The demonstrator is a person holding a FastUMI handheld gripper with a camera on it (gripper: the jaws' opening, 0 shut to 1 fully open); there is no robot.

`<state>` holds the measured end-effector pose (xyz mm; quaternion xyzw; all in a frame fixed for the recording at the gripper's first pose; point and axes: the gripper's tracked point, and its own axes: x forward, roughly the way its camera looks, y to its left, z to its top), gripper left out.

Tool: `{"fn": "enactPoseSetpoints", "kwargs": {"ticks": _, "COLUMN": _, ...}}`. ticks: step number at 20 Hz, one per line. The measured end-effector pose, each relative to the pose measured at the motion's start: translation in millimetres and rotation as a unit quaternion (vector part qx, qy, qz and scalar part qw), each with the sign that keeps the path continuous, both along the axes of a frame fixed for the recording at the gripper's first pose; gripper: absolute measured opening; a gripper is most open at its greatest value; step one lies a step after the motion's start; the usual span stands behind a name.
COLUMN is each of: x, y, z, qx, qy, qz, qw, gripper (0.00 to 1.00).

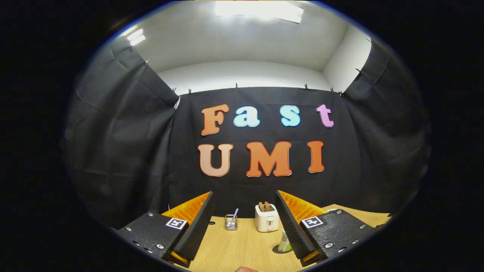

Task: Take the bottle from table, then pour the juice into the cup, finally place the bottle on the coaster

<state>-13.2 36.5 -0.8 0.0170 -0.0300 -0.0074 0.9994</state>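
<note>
My gripper [244,211] is held above the wooden table [234,245], open, with nothing between its fingers. A small bottle [284,241] with a white neck and pale green body stands on a dark round coaster [278,250] just inside my right finger [293,226], which partly covers it. A small clear glass cup [230,222] holding a straw or spoon stands farther back on the table, nearer my left finger [196,226].
A white toaster [267,218] with bread in its slots stands at the back of the table, against the black cloth wall. A bit of a hand [245,269] shows at the near edge. Bare wood lies between the fingers.
</note>
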Motion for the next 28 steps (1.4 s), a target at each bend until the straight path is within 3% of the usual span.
{"fn": "enactPoseSetpoints", "kwargs": {"ticks": 28, "x": 5.3, "y": 3.3, "z": 4.6, "qx": -0.007, "qy": -0.034, "qz": 0.036, "qw": 0.999, "gripper": 0.94}}
